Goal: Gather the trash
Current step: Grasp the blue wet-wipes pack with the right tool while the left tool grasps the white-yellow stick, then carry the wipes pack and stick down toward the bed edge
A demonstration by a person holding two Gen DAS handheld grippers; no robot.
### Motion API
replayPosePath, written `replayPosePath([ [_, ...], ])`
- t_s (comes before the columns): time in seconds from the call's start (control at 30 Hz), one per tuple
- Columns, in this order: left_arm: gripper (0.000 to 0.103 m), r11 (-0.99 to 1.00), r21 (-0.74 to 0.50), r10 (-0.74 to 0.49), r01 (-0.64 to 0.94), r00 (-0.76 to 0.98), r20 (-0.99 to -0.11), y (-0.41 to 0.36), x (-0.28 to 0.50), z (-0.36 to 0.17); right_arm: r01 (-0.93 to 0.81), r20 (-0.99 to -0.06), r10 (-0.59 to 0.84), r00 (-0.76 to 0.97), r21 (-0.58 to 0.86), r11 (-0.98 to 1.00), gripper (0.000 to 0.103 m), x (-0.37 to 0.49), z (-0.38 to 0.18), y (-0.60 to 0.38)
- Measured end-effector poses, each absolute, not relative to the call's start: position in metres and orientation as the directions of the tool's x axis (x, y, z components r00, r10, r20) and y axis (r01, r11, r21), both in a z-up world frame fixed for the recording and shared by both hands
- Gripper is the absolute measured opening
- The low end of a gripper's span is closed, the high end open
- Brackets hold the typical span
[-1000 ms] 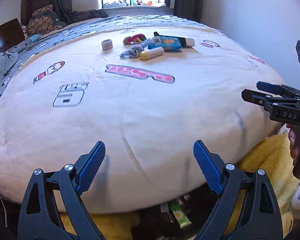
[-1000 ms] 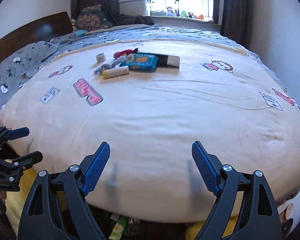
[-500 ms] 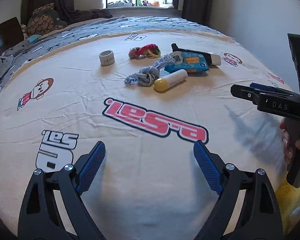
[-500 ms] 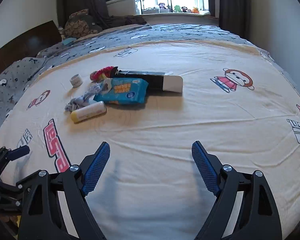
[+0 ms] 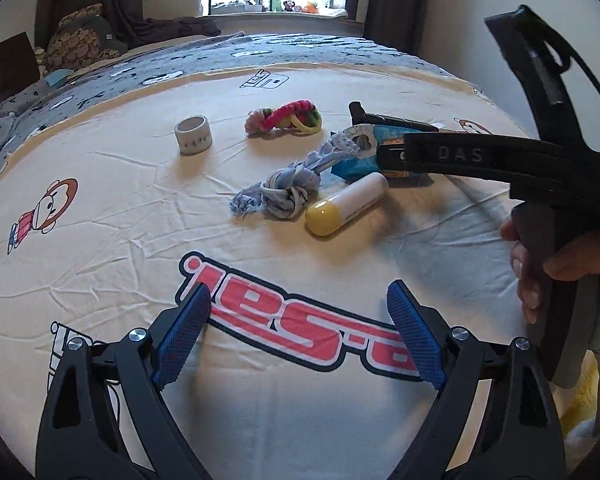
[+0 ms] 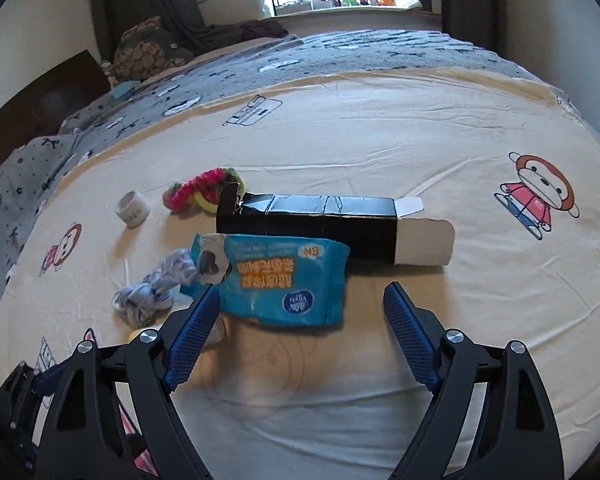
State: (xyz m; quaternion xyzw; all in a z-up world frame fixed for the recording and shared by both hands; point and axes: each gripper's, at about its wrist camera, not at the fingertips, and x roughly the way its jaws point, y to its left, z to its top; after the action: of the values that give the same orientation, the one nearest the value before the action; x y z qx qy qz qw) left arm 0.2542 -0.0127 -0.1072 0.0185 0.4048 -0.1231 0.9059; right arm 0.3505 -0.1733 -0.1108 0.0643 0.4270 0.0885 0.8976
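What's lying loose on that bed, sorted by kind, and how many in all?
Packaging: 2, blue wrapper and black carton
Rope toys: 2, grey-blue and pink-green
Tape roll: 1
Yellow-capped tube: 1
Total: 6

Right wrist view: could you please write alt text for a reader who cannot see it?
The open right gripper hovers just short of a crumpled blue wipes packet on a cream cartoon-print bedsheet. Behind the packet lies a long black carton with a white open end; to the left are a grey rope knot, a pink braided ring and a small tape roll.
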Motion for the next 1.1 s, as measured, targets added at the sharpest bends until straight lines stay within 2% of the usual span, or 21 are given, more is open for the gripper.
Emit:
replayPosePath([
  [0.1, 0.085, 0.965, -0.076, -0.223, 0.25, 0.639, -0.736, -0.015, 0.26, -0.106, -0.097, -0.757, 0.243, 0.607, 0.233, 0.968, 0.084, 0.364, -0.116, -0.174],
  [0.17, 0.085, 0.962, -0.078, -0.234, 0.263, 0.636, -0.736, -0.018, 0.264, -0.105, -0.118, -0.754, 0.269, 0.599, 0.25, 0.961, 0.072, 0.368, -0.116, -0.172],
  [0.23, 0.085, 0.958, -0.077, -0.241, 0.275, 0.632, -0.736, -0.023, 0.268, -0.105, -0.158, -0.748, 0.319, 0.582, 0.28, 0.947, 0.05, 0.367, -0.115, -0.169],
  [0.33, 0.084, 0.956, -0.082, -0.249, 0.282, 0.628, -0.737, -0.028, 0.274, -0.104, -0.184, -0.734, 0.344, 0.586, 0.292, 0.938, 0.033, 0.361, -0.109, -0.168],
  [0.4, 0.084, 0.952, -0.084, -0.258, 0.293, 0.625, -0.737, -0.032, 0.278, -0.104, -0.201, -0.721, 0.35, 0.599, 0.288, 0.936, 0.027, 0.356, -0.101, -0.17],
  [0.5, 0.077, 0.942, -0.088, -0.28, 0.323, 0.617, -0.736, -0.042, 0.281, -0.104, -0.214, -0.7, 0.302, 0.647, 0.214, 0.953, 0.019, 0.344, -0.084, -0.175],
  [0.77, 0.073, 0.936, -0.085, -0.283, 0.341, 0.59, -0.756, -0.065, 0.31, -0.11, -0.193, -0.676, 0.224, 0.702, 0.122, 0.974, 0.018, 0.324, -0.061, -0.204],
  [0.8, 0.068, 0.936, -0.081, -0.281, 0.343, 0.588, -0.759, -0.067, 0.313, -0.111, -0.188, -0.676, 0.22, 0.704, 0.121, 0.975, 0.018, 0.323, -0.062, -0.207],
  [0.87, 0.04, 0.938, -0.067, -0.267, 0.341, 0.585, -0.766, -0.069, 0.315, -0.111, -0.177, -0.674, 0.214, 0.707, 0.124, 0.976, 0.018, 0.319, -0.062, -0.216],
  [0.97, 0.026, 0.935, -0.054, -0.263, 0.351, 0.582, -0.769, -0.071, 0.311, -0.109, -0.168, -0.673, 0.205, 0.711, 0.121, 0.978, 0.018, 0.312, -0.064, -0.224],
  [1.1, 0.023, 0.922, -0.031, -0.271, 0.387, 0.586, -0.764, -0.074, 0.298, -0.108, -0.176, -0.667, 0.206, 0.715, 0.113, 0.978, 0.018, 0.296, -0.064, -0.23],
])
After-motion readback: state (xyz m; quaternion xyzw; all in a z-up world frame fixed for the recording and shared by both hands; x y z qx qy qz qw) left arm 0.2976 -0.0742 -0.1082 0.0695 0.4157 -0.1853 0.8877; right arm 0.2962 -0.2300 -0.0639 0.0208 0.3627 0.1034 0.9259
